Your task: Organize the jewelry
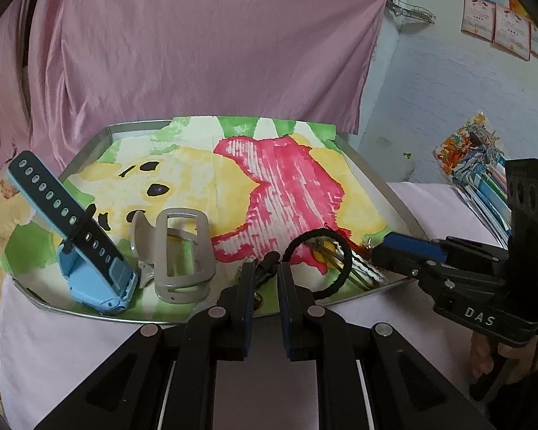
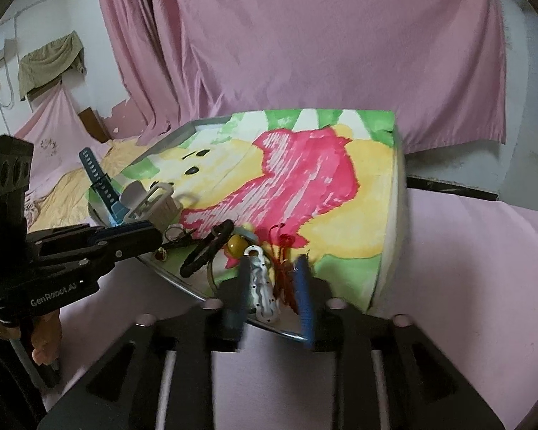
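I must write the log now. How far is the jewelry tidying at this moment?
Apparently done: blue watch and grey clip stand together at the tray edge. In hand: left gripper and right gripper, both open, reach into the keys-and-hair-tie tangle. Left: separating that tangle.

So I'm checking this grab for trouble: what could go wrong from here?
1. The hair tie overlaps the keys, so lifting either may drag the other.
2. The pile sits at the tray's near rim and could spill over.
3. The left tool and right tool work close together and may collide.
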Demonstrator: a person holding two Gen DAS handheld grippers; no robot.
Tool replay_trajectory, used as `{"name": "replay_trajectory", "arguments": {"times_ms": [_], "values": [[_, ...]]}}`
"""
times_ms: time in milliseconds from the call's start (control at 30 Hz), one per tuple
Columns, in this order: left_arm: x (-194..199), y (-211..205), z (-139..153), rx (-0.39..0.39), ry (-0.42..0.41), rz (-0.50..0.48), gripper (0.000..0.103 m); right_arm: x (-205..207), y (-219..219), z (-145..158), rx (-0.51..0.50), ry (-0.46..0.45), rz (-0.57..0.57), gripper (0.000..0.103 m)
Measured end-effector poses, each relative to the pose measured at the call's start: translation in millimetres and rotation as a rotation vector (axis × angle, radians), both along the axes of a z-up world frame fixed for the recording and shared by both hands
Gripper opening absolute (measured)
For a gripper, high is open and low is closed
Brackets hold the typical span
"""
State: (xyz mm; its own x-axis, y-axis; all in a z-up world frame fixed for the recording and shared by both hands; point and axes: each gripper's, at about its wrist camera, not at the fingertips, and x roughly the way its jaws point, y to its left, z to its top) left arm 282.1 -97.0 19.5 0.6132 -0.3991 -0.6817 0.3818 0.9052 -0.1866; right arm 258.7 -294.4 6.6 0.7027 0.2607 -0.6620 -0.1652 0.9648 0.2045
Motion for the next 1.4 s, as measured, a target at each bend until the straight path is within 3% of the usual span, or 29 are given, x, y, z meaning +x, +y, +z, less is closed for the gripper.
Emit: {"name": "replay_trajectory", "arguments": {"times_ms": [33,167,233,267,300,433,567,767,900,1400], "values": [[-1.7,0.8,1.0,0.001,-0.007,0.004,0.012,-2.4,-1.2,1.4,0.001,-0.014,-0.010,0.040],[-15.3,7.6,9.4,-0.008,-0.069,0.036,0.014,-11.8,-5.0,5.9,0.008,-0.051,-0.043,0.046],[-21.4,12.7,12.6,-0.029,-0.096,0.051,0.030,-18.2,-8.7,7.9,0.017,-0.069,-0.074,0.054],[-24.7,15.9,13.3,-0.040,-0.108,0.069,0.047,-22.0,-11.0,9.7,0.021,-0.086,-0.089,0.057],[-28.6,20.4,13.7,-0.057,-0.122,0.094,0.057,-24.8,-13.0,11.1,0.026,-0.098,-0.099,0.057],[-37.2,31.4,13.7,-0.091,-0.146,0.144,0.060,-37.0,-17.5,16.3,0.034,-0.146,-0.132,0.070],[-48.6,41.2,16.1,-0.118,-0.184,0.186,0.081,-51.7,-16.2,24.6,0.015,-0.222,-0.149,0.089],[-71.2,49.2,22.3,-0.150,-0.233,0.214,0.096,-77.7,-16.1,36.5,-0.001,-0.332,-0.184,0.096],[-95.0,54.0,26.5,-0.147,-0.293,0.241,0.102,-101.2,-11.2,42.6,-0.031,-0.396,-0.201,0.096],[-176.7,78.7,32.9,-0.090,-0.414,0.302,0.102,-182.2,11.6,47.5,-0.106,-0.480,-0.233,0.100]]}}
